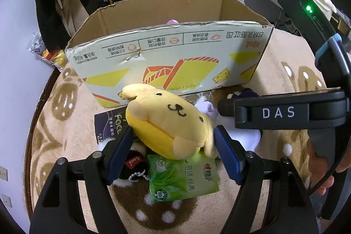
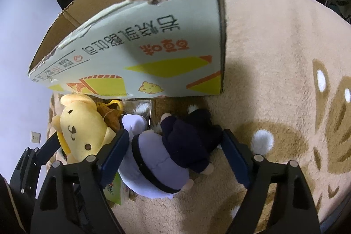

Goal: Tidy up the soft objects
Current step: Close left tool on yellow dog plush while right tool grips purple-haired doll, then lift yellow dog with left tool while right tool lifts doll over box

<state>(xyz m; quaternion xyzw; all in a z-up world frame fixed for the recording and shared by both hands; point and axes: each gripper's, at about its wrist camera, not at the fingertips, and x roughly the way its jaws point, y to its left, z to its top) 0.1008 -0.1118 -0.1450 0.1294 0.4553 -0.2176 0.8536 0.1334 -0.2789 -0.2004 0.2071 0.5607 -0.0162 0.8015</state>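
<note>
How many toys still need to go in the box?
Nearly all. Only something pink peeks from the open cardboard box. The left tongs pinch the yellow plush dog; the right tongs straddle the navy-and-lavender plush doll. The green tissue pack waits.

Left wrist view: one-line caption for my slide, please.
Left gripper clamps a yellow dog plush above a green tissue pack, facing the open cardboard box.
</note>
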